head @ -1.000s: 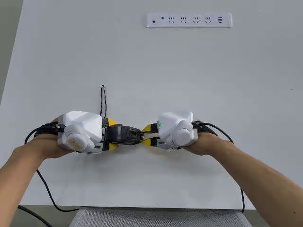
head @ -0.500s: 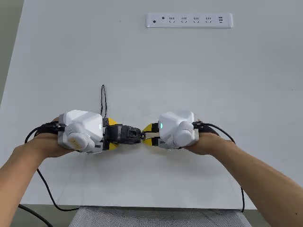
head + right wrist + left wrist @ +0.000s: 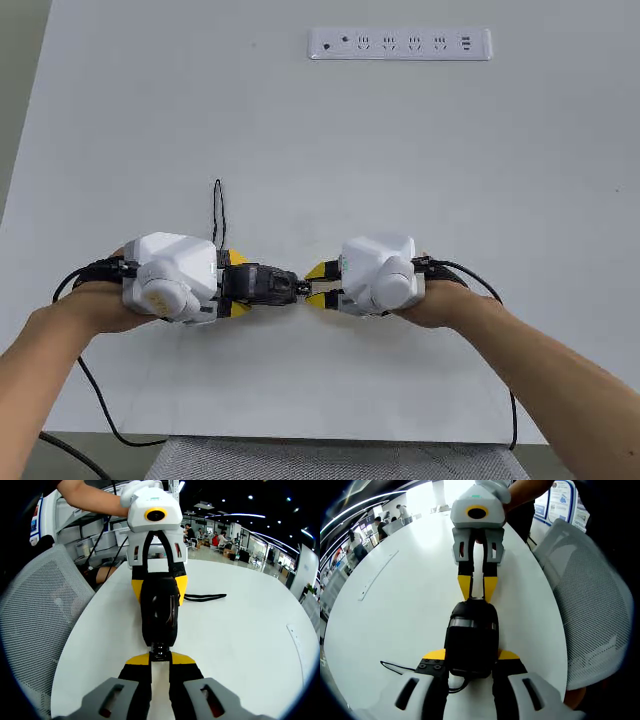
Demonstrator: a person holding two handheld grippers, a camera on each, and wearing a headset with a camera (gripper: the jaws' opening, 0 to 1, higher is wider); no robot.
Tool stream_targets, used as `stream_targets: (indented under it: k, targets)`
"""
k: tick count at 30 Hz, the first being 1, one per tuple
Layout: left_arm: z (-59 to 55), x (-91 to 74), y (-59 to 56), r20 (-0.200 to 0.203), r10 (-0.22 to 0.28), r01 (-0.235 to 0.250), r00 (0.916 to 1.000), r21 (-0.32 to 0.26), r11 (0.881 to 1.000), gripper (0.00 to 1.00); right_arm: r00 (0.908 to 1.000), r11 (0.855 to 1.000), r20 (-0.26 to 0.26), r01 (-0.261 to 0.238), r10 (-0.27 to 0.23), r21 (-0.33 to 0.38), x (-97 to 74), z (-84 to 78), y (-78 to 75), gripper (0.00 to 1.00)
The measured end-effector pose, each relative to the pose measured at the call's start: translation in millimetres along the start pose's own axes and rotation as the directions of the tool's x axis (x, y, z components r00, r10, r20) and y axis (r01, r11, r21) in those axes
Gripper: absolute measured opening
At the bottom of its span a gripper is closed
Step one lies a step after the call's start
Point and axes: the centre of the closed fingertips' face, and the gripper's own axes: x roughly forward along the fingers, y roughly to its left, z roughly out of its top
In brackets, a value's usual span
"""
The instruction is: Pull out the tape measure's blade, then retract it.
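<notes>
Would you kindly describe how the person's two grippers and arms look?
Both the left gripper and the right gripper have rounded white housings, dark jaws with yellow tips and a small green light. A black cable runs from each. The forearms show no sleeves.

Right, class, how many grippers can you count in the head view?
2. The left gripper, left of centre, grips the tape measure; the right gripper, just right of it, pinches the blade.

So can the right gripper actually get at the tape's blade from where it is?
Probably yes: the right gripper has its tips at the mouth of the tape measure, seemingly pinching the blade end, with nothing between. The left gripper grips the body.
</notes>
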Motion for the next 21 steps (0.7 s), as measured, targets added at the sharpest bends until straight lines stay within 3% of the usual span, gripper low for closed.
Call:
stream_targets:
  k: [21]
  targets:
    - [0.9, 0.4, 0.3, 0.002, 0.007, -0.007, 1.0, -0.005, 1.0, 0.29, 1.0, 1.0, -0.008, 0.003, -0.003, -0.011, -4.4, -3.7, -0.5, 0.1]
